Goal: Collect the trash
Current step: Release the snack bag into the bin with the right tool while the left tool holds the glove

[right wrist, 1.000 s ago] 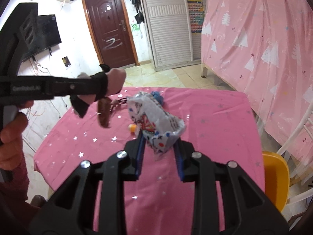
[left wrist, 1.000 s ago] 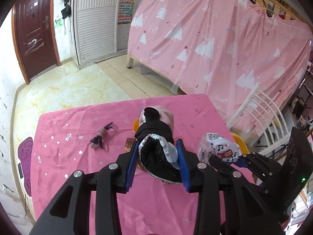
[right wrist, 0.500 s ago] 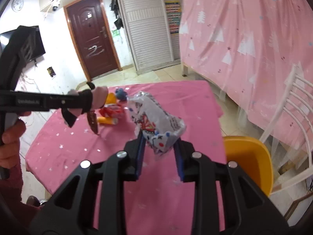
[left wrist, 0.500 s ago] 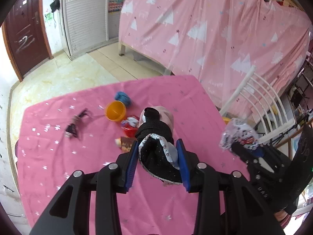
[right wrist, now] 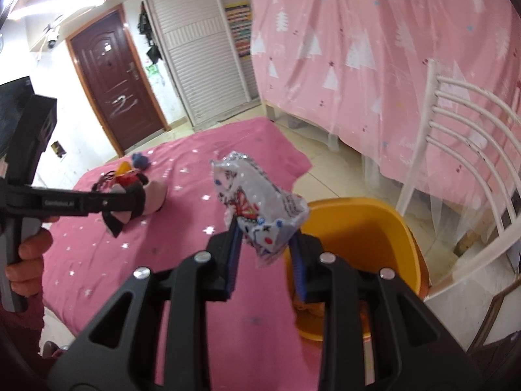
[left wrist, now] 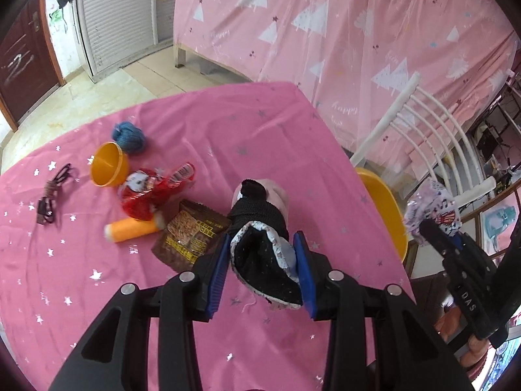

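Observation:
My right gripper (right wrist: 264,254) is shut on a crumpled white printed wrapper (right wrist: 257,202) and holds it in the air by the near rim of the orange bin (right wrist: 364,228). It also shows in the left wrist view (left wrist: 433,215), beside the bin (left wrist: 387,202). My left gripper (left wrist: 262,260) is shut on a black, pink and white cloth bundle (left wrist: 260,224) above the pink table (left wrist: 260,130). On the table lie a brown snack packet (left wrist: 192,231), a red wrapper (left wrist: 146,189) and an orange tube (left wrist: 133,229).
An orange cup (left wrist: 107,167), a blue yarn ball (left wrist: 128,133) and a dark hair tie (left wrist: 52,192) lie at the table's left. A white chair (right wrist: 462,150) stands behind the bin. A pink curtain (right wrist: 374,49) hangs at the back.
My right gripper has carried the wrapper to the right, off the table edge to the orange bin. My left gripper has moved back with the cloth, uncovering the trash on the table.

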The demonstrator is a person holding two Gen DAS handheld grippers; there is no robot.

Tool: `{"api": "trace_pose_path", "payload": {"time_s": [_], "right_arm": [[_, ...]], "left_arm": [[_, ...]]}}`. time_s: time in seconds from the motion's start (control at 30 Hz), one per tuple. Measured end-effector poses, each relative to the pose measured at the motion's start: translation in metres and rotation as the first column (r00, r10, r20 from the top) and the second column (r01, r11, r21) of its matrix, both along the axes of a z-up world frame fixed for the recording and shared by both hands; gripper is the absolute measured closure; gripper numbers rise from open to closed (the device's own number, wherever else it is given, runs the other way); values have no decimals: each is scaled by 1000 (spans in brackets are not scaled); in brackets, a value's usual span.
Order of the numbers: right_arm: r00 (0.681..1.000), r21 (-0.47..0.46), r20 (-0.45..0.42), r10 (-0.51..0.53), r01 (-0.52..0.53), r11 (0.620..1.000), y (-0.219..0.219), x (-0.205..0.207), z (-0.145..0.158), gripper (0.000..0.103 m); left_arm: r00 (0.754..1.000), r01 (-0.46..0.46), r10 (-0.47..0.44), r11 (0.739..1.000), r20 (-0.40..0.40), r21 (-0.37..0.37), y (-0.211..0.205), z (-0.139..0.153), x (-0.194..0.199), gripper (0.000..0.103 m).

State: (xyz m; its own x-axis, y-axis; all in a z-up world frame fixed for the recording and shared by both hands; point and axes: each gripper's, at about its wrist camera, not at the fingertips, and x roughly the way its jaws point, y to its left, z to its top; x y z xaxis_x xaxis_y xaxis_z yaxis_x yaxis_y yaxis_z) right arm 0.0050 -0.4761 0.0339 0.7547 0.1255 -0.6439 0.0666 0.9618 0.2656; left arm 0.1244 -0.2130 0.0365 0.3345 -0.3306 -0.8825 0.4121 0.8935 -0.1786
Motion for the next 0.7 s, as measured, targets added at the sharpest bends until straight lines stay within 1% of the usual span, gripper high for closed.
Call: {"api": "trace_pose_path", "payload": {"time_s": [0.13,0.27,0.4,0.47,0.5,0.53,0.6,0.7], "right_arm": [[1000,11,-4,-8,8,1000,-8,1,-6,77],[1000,8,-10,-14,14,1000,-12,2,-10,77],[1000,1,-11,-22,22,1000,-12,4,-10,77],[1000,3,-9,-26,26,1000,-14,3,-10,77],[1000,7,-8,-27,27,1000,-15,3,-10,77],[1000,8,-9,-29,29,1000,-16,2,-11,77],[999,8,-12,-31,31,999,-15,3,-12,76],[999,11,-16,-32,32,999,-15,4,-13,76]], "left_arm": [[1000,16,-15,1000,-17,15,-10,-11,-2,70],[999,39,-39,999,-31,20,-19,-13,-6,69],[998,60,-59,997,-14,45,-30,-13,-13,69],[997,77,-76,996,-21,50,-37,-16,-15,69],[996,86,-85,995,-25,50,-39,-17,-16,68],[995,99,-98,994,-28,50,-43,-19,-18,64],[994,107,-105,993,-32,52,-47,-21,-19,58],[994,112,-110,991,-24,71,-51,-24,-21,58]]}}
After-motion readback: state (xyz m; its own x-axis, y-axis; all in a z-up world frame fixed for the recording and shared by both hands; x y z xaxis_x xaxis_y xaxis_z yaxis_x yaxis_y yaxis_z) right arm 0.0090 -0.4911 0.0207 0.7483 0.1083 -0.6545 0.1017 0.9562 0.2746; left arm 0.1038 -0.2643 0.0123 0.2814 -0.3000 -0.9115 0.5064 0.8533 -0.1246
